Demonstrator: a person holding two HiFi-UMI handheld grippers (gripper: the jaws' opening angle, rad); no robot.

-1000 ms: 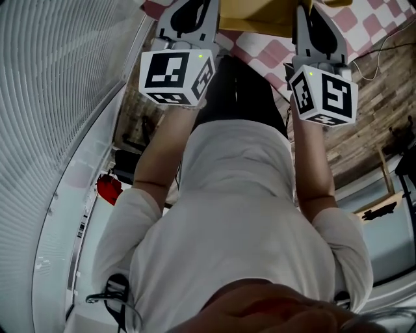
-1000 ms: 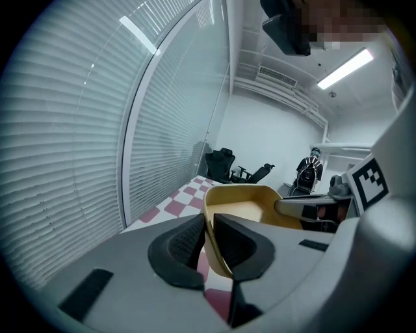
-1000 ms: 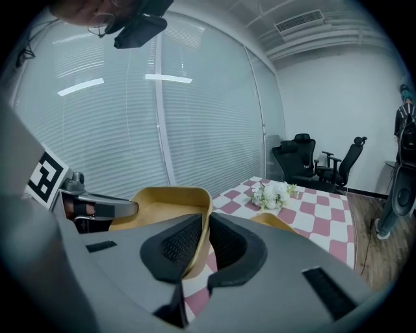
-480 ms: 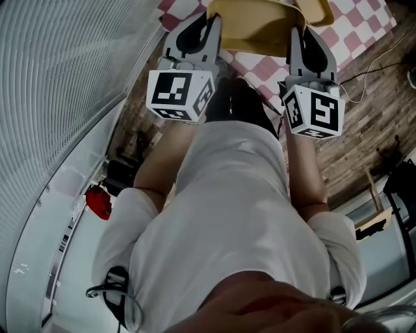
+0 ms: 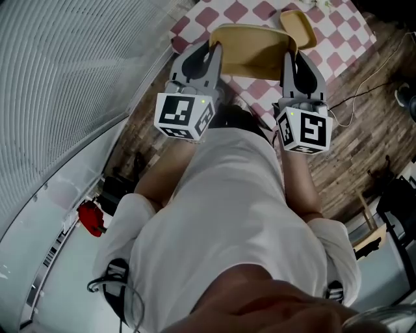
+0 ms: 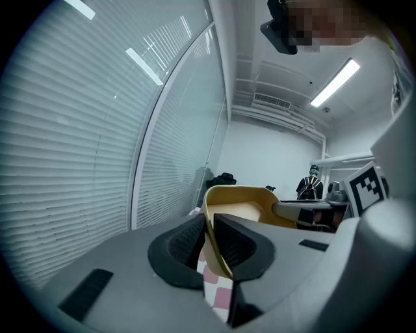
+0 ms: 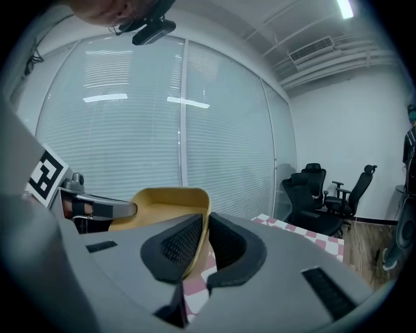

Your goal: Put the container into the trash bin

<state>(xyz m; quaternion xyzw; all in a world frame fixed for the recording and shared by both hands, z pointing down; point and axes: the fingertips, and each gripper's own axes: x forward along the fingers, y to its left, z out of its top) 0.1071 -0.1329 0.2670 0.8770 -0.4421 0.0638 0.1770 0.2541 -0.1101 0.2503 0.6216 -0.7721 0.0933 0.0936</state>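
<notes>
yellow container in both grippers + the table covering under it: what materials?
The container looks like thin moulded plastic or pressed fibre, and I can't tell which. It is tan-yellow and matte, with a thin wall, rounded corners and no gloss in either gripper view. The table covering is a pink-and-white check, probably cloth or vinyl. It lies flat, and its weave is too small to see.
</notes>
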